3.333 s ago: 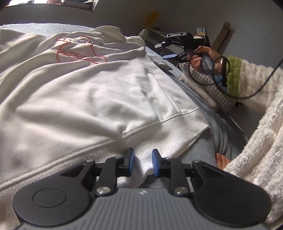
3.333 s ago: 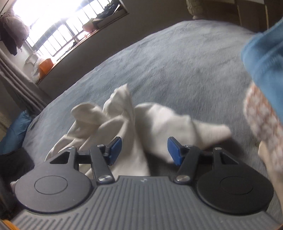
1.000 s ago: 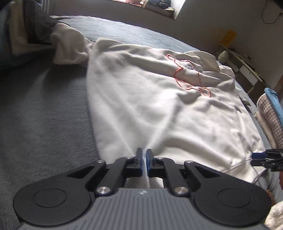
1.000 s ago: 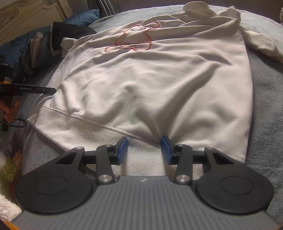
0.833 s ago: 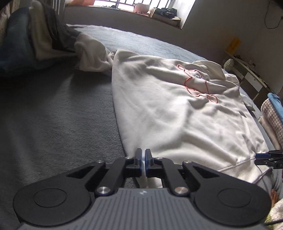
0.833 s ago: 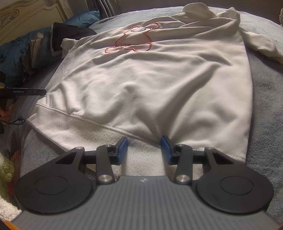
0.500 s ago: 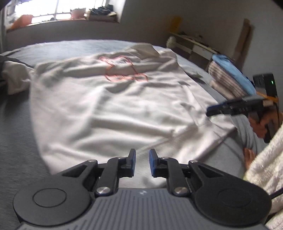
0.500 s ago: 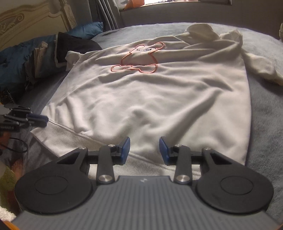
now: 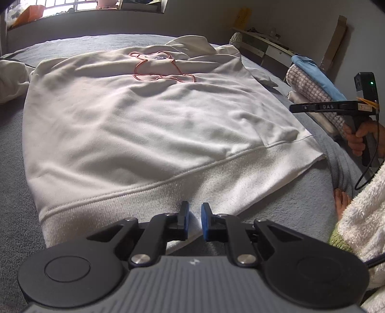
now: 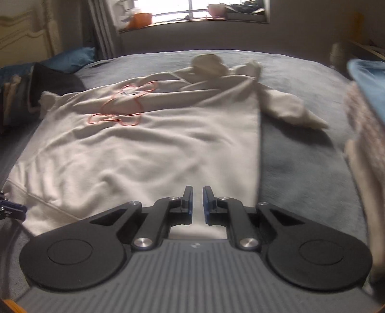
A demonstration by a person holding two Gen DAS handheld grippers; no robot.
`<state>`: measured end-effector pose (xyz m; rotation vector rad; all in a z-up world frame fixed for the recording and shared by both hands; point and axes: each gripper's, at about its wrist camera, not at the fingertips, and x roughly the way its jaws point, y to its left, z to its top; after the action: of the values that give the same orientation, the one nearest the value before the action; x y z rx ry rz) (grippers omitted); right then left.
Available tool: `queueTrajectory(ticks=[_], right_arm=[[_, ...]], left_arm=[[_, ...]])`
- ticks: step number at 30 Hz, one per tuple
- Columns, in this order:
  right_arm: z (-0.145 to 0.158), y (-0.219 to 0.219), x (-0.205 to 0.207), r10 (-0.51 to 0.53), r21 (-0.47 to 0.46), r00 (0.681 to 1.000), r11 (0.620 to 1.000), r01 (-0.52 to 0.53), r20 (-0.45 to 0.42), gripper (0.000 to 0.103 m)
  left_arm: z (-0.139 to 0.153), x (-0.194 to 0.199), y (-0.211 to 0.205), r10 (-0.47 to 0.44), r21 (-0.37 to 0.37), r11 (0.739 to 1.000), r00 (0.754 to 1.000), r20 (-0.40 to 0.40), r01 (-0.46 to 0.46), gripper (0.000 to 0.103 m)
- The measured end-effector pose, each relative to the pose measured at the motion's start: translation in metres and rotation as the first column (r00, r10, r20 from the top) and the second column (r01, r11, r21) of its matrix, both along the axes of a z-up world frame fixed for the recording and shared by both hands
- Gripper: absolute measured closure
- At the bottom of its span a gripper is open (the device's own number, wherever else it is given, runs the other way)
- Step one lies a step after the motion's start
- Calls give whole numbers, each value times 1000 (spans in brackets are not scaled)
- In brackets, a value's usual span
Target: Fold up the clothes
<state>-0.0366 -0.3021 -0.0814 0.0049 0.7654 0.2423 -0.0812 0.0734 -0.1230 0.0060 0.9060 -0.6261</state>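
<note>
A cream sweatshirt (image 9: 144, 125) lies flat, front side up, on a grey bed (image 9: 14, 168), with its ribbed hem toward both cameras. On the chest there is a bear drawing (image 9: 158, 68) in thin red line. The small dark label on the bear's head is too small to read.

The only letters I can read are "DAS", white on the black side of the right gripper (image 10: 197, 204). They show only in the left wrist view, at 3 o'clock. There a hand (image 9: 358, 137) holds this gripper in the air over the hem's corner, and no cloth hangs from it. Its jaws have just been closing. They are nearly together, a thin slit remains, and nothing is held.

The left gripper (image 9: 195, 218) stands over the hem at 6 o'clock. Its jaws have also just been closing. A narrow gap remains, and I see no cloth pinched in it.

Only the left view shows a fluffy white robe sleeve (image 9: 361, 211) at 4 o'clock. It also shows clearly a pile of folded clothes (image 9: 312, 81) at 2 o'clock. The right view is blurred. Only it shows the loose sleeve (image 10: 293, 110) at 2 o'clock, a blue pillow (image 10: 69, 59) at 10 o'clock and the window (image 10: 192, 9) at 12 o'clock.
</note>
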Motion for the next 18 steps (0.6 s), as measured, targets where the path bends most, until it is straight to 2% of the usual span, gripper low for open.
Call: queueTrajectory(ticks=[6,7,8,11,15,18], right_arm=[[-33,-28,21,-112,-86,993,990,109,-28,97],[-31,-43,24,-186,-74,982,980,183,-29,102],[-26,-55,26,-241,-71,970,968,239,-22,95],[-6,-59,32,-277,-100,960,955,278,26,94],[10,-11,54,-109,-12,993,994,109,42,94],[5,32,86,34,13,999,999,-34,17,94]], left_arm=[[-1,-2,4,10,-11,1000,1000,-6,-10,91],[-1,-2,5,9,-12,1000,1000,-6,-9,91],[-1,-2,5,7,-12,1000,1000,-7,-7,91],[-1,-1,4,1,-14,1000,1000,-9,-1,91],[-2,-1,5,2,-20,1000,1000,-11,-2,90],[-2,0,5,2,-25,1000,1000,-12,-3,90]])
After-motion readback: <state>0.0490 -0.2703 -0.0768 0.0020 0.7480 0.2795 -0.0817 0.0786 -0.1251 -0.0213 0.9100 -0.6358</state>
